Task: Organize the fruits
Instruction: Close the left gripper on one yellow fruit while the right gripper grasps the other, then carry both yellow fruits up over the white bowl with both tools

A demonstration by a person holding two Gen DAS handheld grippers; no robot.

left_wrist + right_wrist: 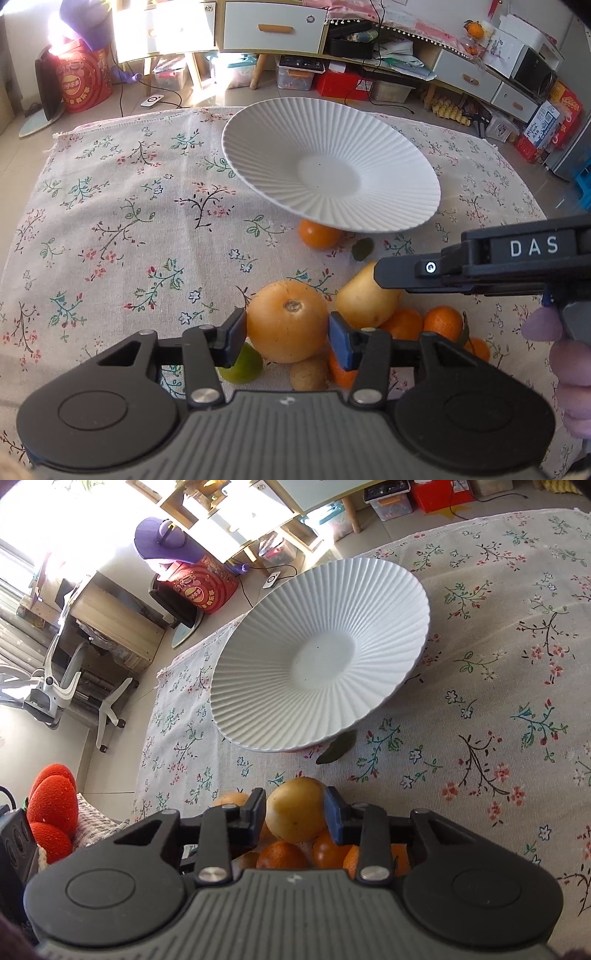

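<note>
Left claw [287, 334] clamped on big orange [287, 320]; right claw [295, 814] clamped on yellow pear [297, 808].

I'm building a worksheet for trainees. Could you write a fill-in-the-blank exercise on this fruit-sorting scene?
1. The white ribbed plate holds ___ fruit.
2. The left gripper is closed on the large round citrus; the right gripper is closed on the ___ fruit.
3. Partly under the plate's rim sits a small fruit coloured ___.
4. The tablecloth has a ___ print.

Missing words: no; yellow; orange; floral.
</note>
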